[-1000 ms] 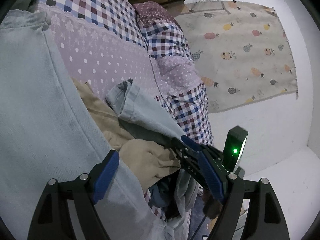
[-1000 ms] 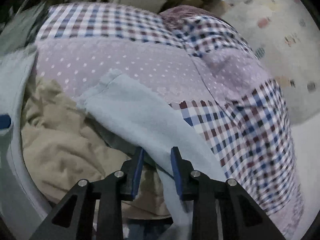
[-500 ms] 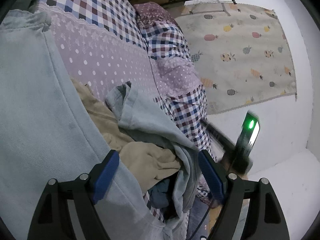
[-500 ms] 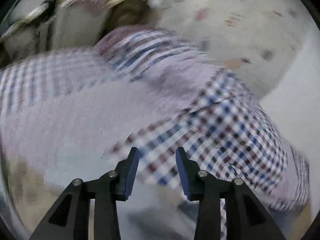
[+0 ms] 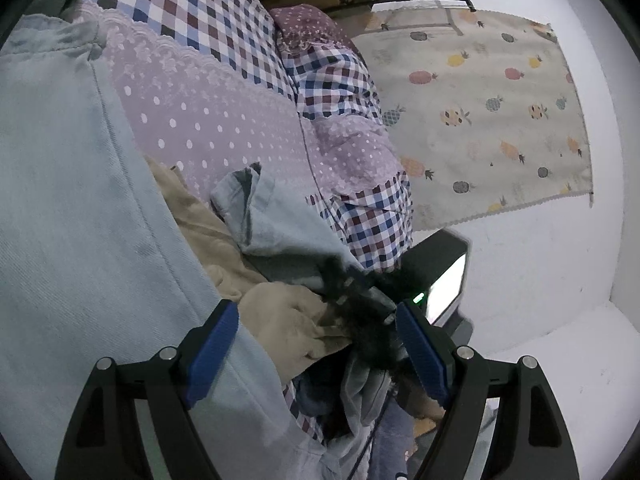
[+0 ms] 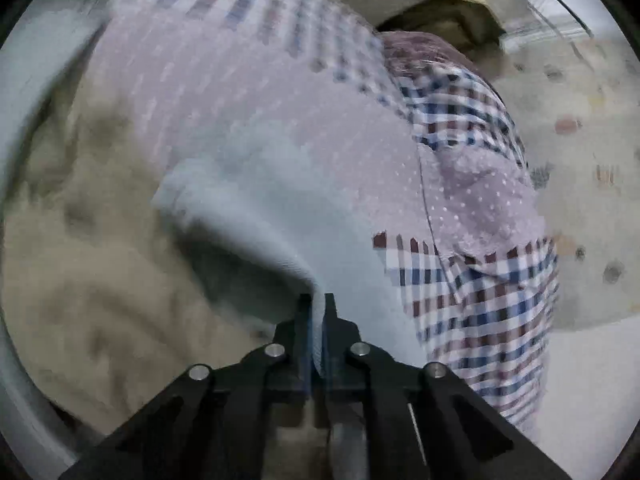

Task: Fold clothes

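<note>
- The left tongs (image 5: 316,344) are standing wide apart with nothing between the blue pads, hovering over a heap of clothes on a sofa.
- The sofa cover (image 5: 224,120) is showing lilac fabric with white dots beside panels of red, blue and white check.
- A pair of light blue jeans (image 5: 72,216) is lying across the left of the sofa, stretching from the top edge down under the left tongs.
- A beige garment (image 5: 280,316) is lying crumpled beside the jeans, partly under a folded-over light blue trouser leg (image 5: 280,224).
- The right tongs (image 6: 318,316) are pinching together on a ridge of that light blue trouser leg (image 6: 256,208), the cloth rising in a fold between the pads.
- The right-wrist view is blurring, so finer detail of the cloth cannot be told.
- A pale cloth printed with pineapples (image 5: 488,112) is hanging against the white wall beyond the sofa.
- The right device's dark body with a green light (image 5: 440,280) is showing just past the left tongs.
</note>
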The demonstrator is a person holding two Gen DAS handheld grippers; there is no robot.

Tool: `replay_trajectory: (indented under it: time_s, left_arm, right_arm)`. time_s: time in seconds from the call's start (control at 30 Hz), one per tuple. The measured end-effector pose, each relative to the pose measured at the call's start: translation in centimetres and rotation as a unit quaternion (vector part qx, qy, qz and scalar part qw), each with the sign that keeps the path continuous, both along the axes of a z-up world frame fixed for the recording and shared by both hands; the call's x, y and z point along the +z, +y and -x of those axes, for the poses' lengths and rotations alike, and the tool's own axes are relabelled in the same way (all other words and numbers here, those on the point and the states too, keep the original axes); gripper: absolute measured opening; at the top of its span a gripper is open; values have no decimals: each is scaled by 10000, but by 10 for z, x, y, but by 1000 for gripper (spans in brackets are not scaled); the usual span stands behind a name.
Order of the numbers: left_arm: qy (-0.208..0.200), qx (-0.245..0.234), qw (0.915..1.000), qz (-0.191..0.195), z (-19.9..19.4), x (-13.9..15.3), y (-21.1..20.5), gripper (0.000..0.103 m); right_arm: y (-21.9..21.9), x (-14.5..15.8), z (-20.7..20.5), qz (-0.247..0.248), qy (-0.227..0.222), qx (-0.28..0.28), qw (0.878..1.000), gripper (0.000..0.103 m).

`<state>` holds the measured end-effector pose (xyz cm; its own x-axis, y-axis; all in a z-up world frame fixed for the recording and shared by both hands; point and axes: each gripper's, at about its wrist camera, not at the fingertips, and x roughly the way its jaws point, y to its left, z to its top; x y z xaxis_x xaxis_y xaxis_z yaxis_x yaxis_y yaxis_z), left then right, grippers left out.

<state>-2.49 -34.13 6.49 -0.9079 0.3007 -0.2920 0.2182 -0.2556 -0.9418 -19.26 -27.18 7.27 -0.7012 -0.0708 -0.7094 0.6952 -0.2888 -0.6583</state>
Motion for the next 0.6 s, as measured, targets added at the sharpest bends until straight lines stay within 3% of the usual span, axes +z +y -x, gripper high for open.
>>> replay_trajectory:
  time_s: [0.1,0.17,0.2,0.23,0.27,0.33,0.47,0.6]
  left_arm:
    - [26,21,10000,-1,-1,0,-3,84]
    - [53,20,10000,46,-1,1,-3,84]
    - [62,19,10000,70,-1,1,-3,84]
    - [67,16,9999,81,-1,1,-4,84]
    - [66,16,9999,88,-1,1,-4,84]
    - [51,23,10000,80,-1,-1,-6,84]
    - [38,33,10000,-17,-3,-4,-10,84]
    - [14,-1,10000,21,-3,-4,-9,84]
  right_arm:
    - [1,51,44,1328,5,-724,9885,4]
    - [16,68,98,1905,-37,-1898,9631,19]
    - [27,72,123,2083,-100,-2505,9454,32]
    - [37,72,138,2160,-93,-2971,9300,35]
    - [43,72,142,2185,19,-3150,9236,38]
    - [48,72,133,2174,249,-3062,9265,55]
    - [51,65,97,1943,-95,-2534,9476,59]
    - [53,66,33,1763,-492,-1509,9715,59]
